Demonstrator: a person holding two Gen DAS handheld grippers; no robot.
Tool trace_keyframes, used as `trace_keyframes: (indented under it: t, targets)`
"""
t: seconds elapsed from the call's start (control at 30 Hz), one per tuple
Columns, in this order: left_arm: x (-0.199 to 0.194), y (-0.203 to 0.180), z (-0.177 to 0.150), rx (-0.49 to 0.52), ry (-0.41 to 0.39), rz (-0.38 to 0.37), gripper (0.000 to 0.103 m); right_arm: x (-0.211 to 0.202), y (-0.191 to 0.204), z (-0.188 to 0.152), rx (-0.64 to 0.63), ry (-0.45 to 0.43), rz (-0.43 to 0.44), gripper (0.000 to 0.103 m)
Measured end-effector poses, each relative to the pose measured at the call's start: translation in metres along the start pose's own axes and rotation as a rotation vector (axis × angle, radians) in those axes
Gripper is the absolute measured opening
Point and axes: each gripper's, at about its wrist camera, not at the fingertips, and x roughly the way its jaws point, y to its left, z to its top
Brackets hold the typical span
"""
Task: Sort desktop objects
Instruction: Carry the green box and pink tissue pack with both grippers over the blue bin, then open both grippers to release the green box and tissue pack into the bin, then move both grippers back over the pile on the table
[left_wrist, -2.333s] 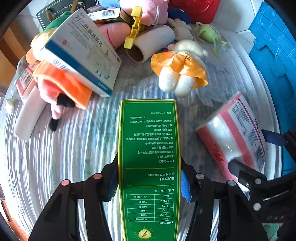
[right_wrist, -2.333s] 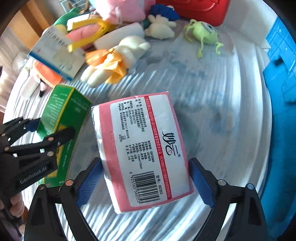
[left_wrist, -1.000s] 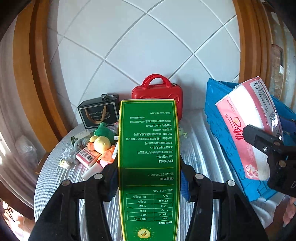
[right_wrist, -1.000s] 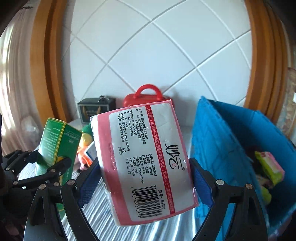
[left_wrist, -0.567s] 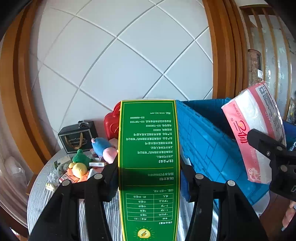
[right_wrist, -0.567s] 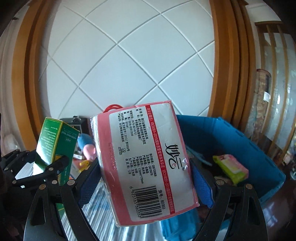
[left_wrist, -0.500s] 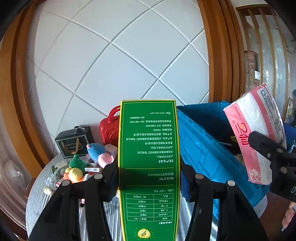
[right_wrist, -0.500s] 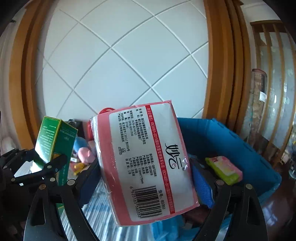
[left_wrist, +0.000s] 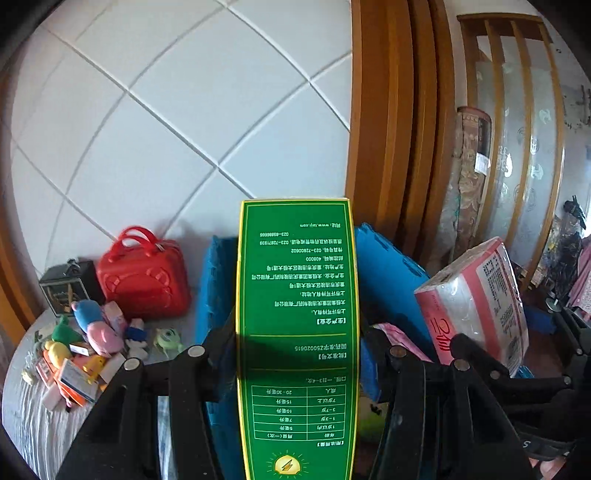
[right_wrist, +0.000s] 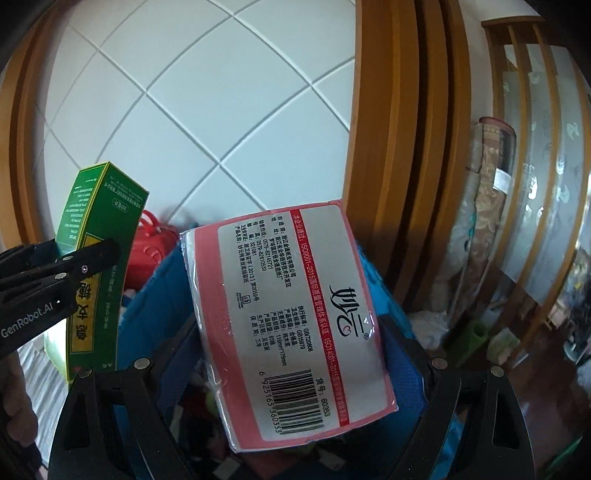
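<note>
My left gripper (left_wrist: 297, 354) is shut on a tall green box (left_wrist: 297, 314) with yellow edging, held up in the air in front of a blue bin (left_wrist: 388, 273). My right gripper (right_wrist: 288, 354) is shut on a pink and white tissue pack (right_wrist: 291, 317), raised above the same blue bin (right_wrist: 384, 295). In the right wrist view the green box (right_wrist: 98, 266) and the left gripper's black fingers (right_wrist: 79, 258) show at the left. In the left wrist view the tissue pack (left_wrist: 476, 299) shows at the right.
A red mini suitcase (left_wrist: 144, 277), a small black box (left_wrist: 66, 288) and a heap of plush toys and cartons (left_wrist: 85, 350) lie on the round table (left_wrist: 33, 424) at the left. The bin holds several items (left_wrist: 395, 332). A tiled wall and wooden frame stand behind.
Both grippers swung right and rose with their loads, from over the table to over the blue bin. The toy heap and red case slid to the left of the views.
</note>
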Motion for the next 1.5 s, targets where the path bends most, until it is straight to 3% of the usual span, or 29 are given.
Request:
trace_keyframes:
  t: [0.13, 0.23, 0.37, 0.53, 0.67, 0.77, 0.9, 1.07, 1.17, 1.33, 1.5]
  targets:
    - [0.058, -0.022, -0.016, -0.004, 0.216, 0.036, 0.052, 0.044, -0.028, -0.019, -0.023, 0.153, 0.022, 0.091]
    - [0.083, -0.031, -0.036, -0.022, 0.327, 0.064, 0.052, 0.068, -0.034, -0.037, -0.063, 0.242, 0.055, 0.091]
    - [0.099, -0.036, -0.051, -0.029, 0.407, 0.078, 0.053, 0.089, -0.039, -0.049, -0.103, 0.314, 0.063, 0.091]
    - [0.098, -0.042, -0.061, -0.027, 0.428, 0.066, 0.053, 0.091, -0.044, -0.057, -0.137, 0.355, 0.102, 0.091]
    - [0.092, -0.048, -0.067, -0.022, 0.418, 0.068, 0.054, 0.084, -0.045, -0.063, -0.152, 0.348, 0.113, 0.092]
    - [0.089, -0.05, -0.067, -0.02, 0.397, 0.064, 0.065, 0.08, -0.048, -0.065, -0.144, 0.334, 0.105, 0.092]
    - [0.076, -0.052, -0.064, -0.006, 0.332, 0.07, 0.07, 0.076, -0.048, -0.069, -0.149, 0.325, 0.086, 0.093]
    - [0.048, -0.042, -0.056, -0.02, 0.245, 0.086, 0.077, 0.062, -0.054, -0.066, -0.112, 0.261, 0.076, 0.103]
    - [0.028, -0.031, -0.053, -0.027, 0.191, 0.106, 0.078, 0.049, -0.055, -0.064, -0.093, 0.217, 0.068, 0.103]
    - [-0.01, 0.002, -0.053, -0.064, 0.1, 0.138, 0.078, 0.027, -0.042, -0.06, -0.038, 0.125, 0.145, 0.103]
    - [-0.046, 0.057, -0.055, -0.136, 0.015, 0.256, 0.078, 0.013, 0.0, -0.044, -0.04, 0.044, 0.256, 0.103]
